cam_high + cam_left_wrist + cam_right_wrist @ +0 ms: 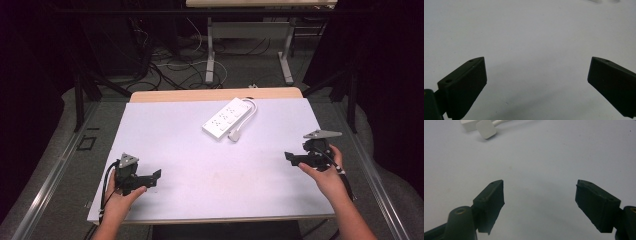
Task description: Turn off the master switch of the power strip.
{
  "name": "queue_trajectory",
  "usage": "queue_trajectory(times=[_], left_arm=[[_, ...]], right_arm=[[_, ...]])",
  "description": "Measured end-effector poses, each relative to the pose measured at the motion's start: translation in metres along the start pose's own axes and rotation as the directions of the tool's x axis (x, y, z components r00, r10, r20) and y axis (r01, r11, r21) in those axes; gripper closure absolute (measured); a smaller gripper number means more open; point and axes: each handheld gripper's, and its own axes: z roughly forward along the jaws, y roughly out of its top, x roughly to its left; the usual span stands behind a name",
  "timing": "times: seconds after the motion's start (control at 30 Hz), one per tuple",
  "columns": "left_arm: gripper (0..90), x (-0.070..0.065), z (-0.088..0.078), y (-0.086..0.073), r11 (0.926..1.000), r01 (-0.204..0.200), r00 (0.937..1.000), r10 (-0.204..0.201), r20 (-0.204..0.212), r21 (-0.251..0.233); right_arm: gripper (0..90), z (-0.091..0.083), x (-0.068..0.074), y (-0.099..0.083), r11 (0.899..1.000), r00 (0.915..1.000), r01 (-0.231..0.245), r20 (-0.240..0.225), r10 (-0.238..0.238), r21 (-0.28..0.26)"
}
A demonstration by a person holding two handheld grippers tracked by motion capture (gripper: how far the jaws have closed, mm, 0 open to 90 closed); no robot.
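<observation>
With both hands parked at the near corners of the desk (200, 165), nothing is in the grip yet. Left gripper (156, 176) sits low at the near left, fingers (464, 87) spread wide apart over bare white surface. Right gripper (289, 157) sits at the near right, a bit farther in, fingers (489, 202) equally wide apart, nothing between them.

Farther up, past desk centre: white power strip (226, 118), lying diagonally and flat, well apart from both grippers. Its cord (252, 109) loops off the far end and comes back round; the plug (235, 135) rests just beside the strip's near end, looks touching or nearly so. Right gripper view catches the plug (486, 129) and a corner of the strip at top left, so the right side is already roughly aimed at it.

Judgement: step in hand is the reach. Right gripper looks the better one for the plug — approach low, keep fingers apart until they straddle the plug body, close on the flat sides, not on the cord. Left can come in to pin the strip body so it doesn't skate on the smooth surface.

Hard to make out: the plug's prong side, the socket layout, any switch. Strip mostly cut off in the right gripper view; left gripper view gets just a pale sliver at its top edge, can't tell what.
</observation>
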Motion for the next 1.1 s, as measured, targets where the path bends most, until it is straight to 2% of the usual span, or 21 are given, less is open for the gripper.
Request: queue_trajectory(times=[0.13,0.27,0.33,0.53,0.83,0.87,1.1], left_arm=[[2.3,0.001,0.001,-0.002,0.9997,-0.015,0.9999,0.015,-0.006,-0.017],[2.3,0.002,-0.001,-0.002,0.9998,-0.021,0.9998,0.021,-0.002,-0.002],[2.2,0.001,-0.001,-0.002,0.9999,-0.004,1.0,0.004,0.0,-0.014],[2.1,0.002,-0.002,-0.003,0.9998,0.003,1.0,-0.003,0.005,-0.021],[0.5,0.003,-0.002,-0.004,0.9998,-0.004,1.0,0.004,0.009,-0.021],[0.5,0.003,-0.002,-0.004,0.9998,-0.015,0.9998,0.015,0.011,-0.01],[0.5,0.002,-0.002,-0.004,0.9997,-0.014,0.9998,0.014,0.016,-0.019]], right_arm=[[24.4,0.0,0.003,0.014,1.0,0.9996,0.025,-0.012,-0.025,-0.003],[26.2,0.0,0.009,0.027,0.999,0.999,0.043,-0.01,-0.043,-0.008],[26.9,0.001,0.013,0.032,0.999,0.9985,0.052,-0.016,-0.052,-0.005],[27.2,0.005,0.02,0.049,0.996,0.9954,0.093,-0.024,-0.093,0.002],[27.2,0.013,0.022,0.07,0.993,0.9923,0.118,-0.044,-0.116,0.032],[27.2,0.015,0.021,0.072,0.992,0.992,0.12,-0.045,-0.118,0.035],[27.8,0.024,0.018,0.088,0.993,0.9935,0.107,-0.046,-0.105,0.057]])
